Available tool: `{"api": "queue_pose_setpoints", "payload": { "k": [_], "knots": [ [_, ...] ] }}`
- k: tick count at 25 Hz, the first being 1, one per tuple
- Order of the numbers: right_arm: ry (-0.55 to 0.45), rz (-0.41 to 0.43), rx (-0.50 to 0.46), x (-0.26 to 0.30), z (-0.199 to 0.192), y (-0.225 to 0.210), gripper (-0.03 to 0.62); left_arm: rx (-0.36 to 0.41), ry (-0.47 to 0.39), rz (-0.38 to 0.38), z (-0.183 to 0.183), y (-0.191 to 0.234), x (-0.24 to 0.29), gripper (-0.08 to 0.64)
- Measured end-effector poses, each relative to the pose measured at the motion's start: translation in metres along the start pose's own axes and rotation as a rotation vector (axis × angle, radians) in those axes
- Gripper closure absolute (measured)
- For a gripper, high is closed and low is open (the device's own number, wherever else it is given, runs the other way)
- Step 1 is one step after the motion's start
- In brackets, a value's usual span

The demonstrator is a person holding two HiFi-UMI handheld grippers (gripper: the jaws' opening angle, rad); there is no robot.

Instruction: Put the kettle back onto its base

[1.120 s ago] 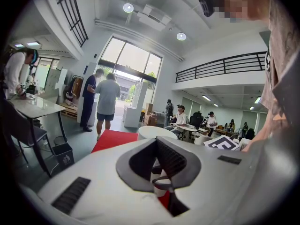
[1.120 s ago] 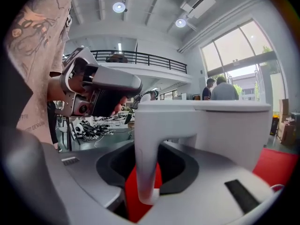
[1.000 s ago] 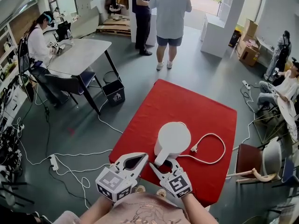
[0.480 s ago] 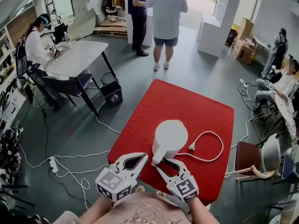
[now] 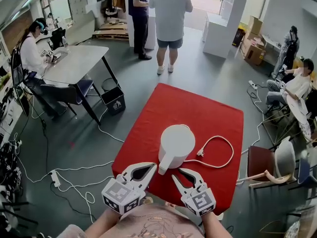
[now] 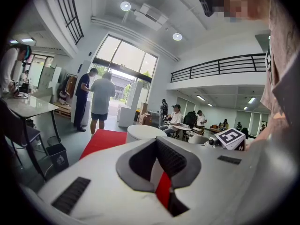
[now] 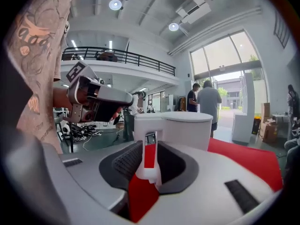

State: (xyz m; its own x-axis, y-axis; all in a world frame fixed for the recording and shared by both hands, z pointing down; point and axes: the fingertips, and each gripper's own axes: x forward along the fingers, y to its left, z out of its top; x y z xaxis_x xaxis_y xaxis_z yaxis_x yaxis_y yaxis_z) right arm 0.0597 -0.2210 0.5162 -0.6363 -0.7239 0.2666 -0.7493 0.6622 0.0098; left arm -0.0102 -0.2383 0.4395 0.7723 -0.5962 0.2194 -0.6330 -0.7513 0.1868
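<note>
The white kettle (image 5: 177, 143) stands upright on the red table (image 5: 208, 115), a little toward the near edge. Its handle (image 5: 162, 169) points toward 7 o'clock in the head view. A white cord (image 5: 227, 148) loops out at the kettle's 3 o'clock and ends in a plug (image 5: 199, 154) just beside the body. No view shows whether the base sits under the kettle.

A second ago the right gripper (image 5: 184, 177) was pushed up against the kettle with its jaws on either side of the handle. Now it has drawn back toward the person and sits at the kettle's 5 o'clock, apart from the body. Its jaws, which swung wider half a second ago, are closing at this moment. The right gripper view shows the handle lined up in the gap between them, with space on both sides and no pad pressing on it.

The left gripper (image 5: 152, 166) is where it was, at the kettle's 7 o'clock, above the near edge of the table. Its jaw tips are together with nothing between them.

The kettle and cord lie on the table as they did a second ago.
</note>
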Motion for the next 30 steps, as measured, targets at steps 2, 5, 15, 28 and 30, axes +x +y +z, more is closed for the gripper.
{"api": "queue_pose_setpoints", "payload": {
  "k": [2,5,15,28,30],
  "knots": [
    [-0.024,-0.022,0.002,-0.006,0.009,0.0,0.589,0.0,0.0,-0.006,-0.001,-0.001,-0.001,0.561],
    [-0.042,-0.053,0.029,-0.012,0.018,-0.001,0.588,-0.001,-0.002,-0.02,-0.002,-0.005,-0.003,0.561],
    [-0.09,-0.204,0.081,-0.043,0.059,0.01,0.589,0.036,-0.008,-0.098,0.005,-0.021,-0.013,0.561],
    [-0.121,-0.336,0.116,-0.094,0.072,0.049,0.589,0.051,-0.004,-0.131,-0.002,-0.04,-0.037,0.561],
    [-0.125,-0.339,0.12,-0.104,0.067,0.054,0.589,0.066,-0.014,-0.12,-0.001,-0.046,-0.041,0.561]
  ]
}}
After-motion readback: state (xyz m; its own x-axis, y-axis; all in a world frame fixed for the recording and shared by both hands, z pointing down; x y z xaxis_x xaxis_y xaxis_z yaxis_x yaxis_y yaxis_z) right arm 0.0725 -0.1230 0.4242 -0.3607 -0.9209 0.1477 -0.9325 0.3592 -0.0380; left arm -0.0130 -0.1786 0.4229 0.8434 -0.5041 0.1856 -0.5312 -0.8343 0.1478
